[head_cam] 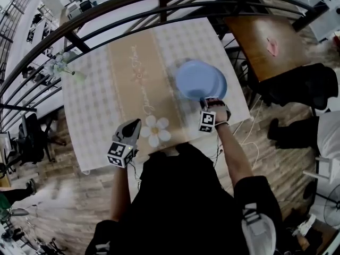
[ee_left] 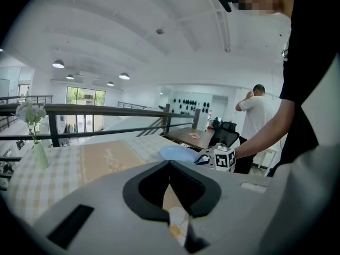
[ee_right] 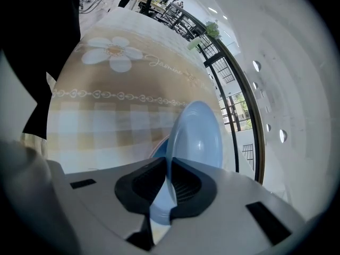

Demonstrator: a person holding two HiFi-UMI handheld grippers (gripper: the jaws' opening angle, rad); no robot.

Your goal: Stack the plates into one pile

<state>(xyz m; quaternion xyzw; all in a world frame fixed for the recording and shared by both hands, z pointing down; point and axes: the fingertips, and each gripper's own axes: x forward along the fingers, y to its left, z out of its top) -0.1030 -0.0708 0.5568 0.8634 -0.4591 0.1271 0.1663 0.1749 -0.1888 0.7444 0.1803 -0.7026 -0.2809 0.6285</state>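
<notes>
Plates are gathered at the right side of the table [head_cam: 90,100], which is covered by a checked cloth with a beige runner and a printed white flower. The right gripper [head_cam: 211,101] has its jaws clamped on the near rim of a light blue plate [head_cam: 196,78], and its own view shows the rim pinched edge-on between the pads [ee_right: 180,182]. That plate lies over a darker blue plate [ee_right: 159,146], whose edge peeks out under it at one side; whether the two touch cannot be told. The left gripper [head_cam: 133,125] hangs over the near edge of the table beside the flower print, well apart from the plates. Its jaws are together at the tips with nothing between them, and only cloth shows through the slit. A vase of pale flowers [head_cam: 64,65] stands at the far left corner by the dark railing [head_cam: 133,4].
</notes>
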